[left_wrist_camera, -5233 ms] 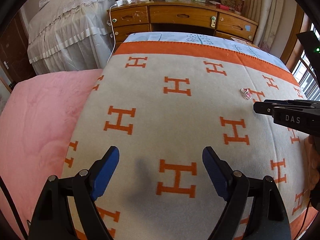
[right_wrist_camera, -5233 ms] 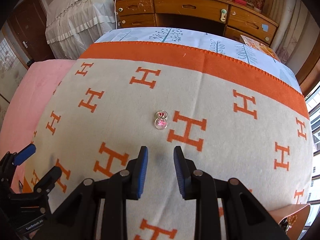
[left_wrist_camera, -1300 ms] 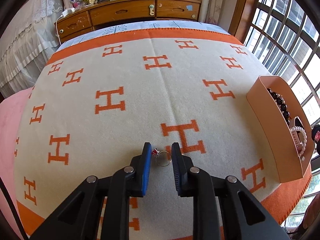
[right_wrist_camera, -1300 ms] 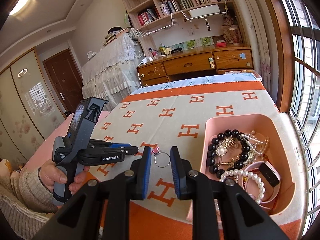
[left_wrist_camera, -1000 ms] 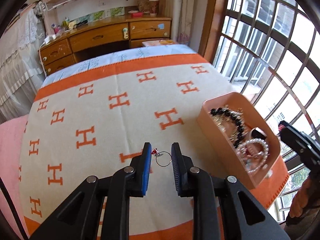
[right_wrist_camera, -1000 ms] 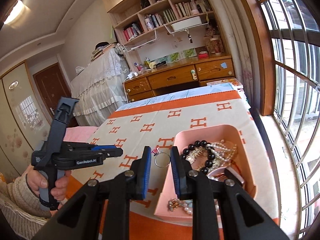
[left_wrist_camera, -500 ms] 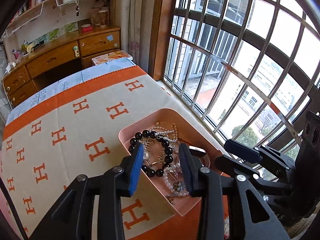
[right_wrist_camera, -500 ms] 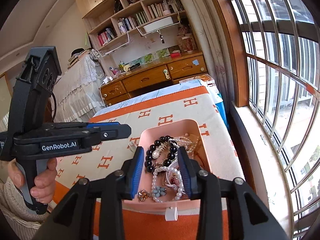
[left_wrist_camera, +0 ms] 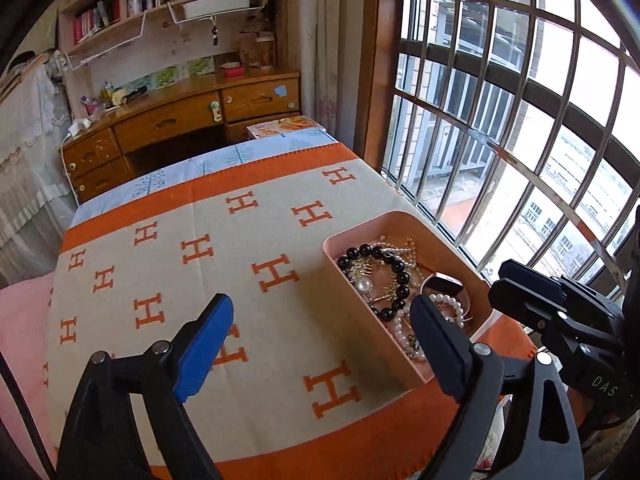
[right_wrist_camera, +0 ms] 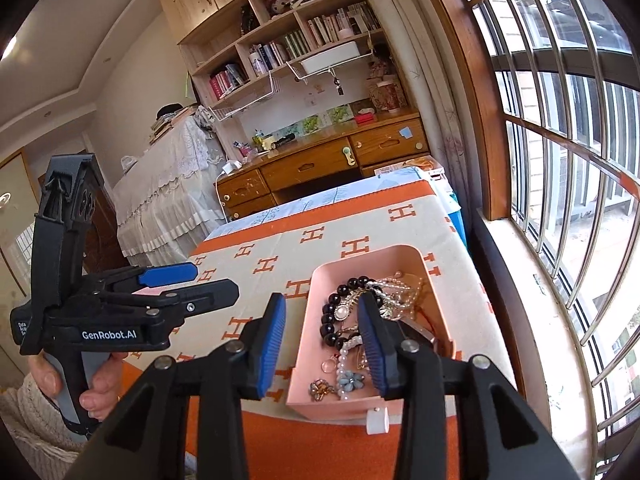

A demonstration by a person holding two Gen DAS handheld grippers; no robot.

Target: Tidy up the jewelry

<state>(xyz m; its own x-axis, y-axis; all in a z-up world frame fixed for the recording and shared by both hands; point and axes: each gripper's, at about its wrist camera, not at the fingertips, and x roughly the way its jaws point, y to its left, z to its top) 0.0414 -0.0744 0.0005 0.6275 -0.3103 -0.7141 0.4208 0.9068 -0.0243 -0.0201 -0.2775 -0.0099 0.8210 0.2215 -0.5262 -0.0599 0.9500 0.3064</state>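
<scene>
2 tongs, left (left_wrist_camera: 320,344) and right (right_wrist_camera: 326,340), hang released above the pink tray (right_wrist_camera: 304,344) of jewelry (right_wrist_camera: 348,320) on the blanket (left_wrist_camera: 240,248).

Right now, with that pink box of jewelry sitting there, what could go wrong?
The pink tray sits near the blanket's orange edge, so a nudge might tip it off the bed. The open right gripper hangs just above the black bead bracelet and pearl strand; dipping lower might snag them.
</scene>
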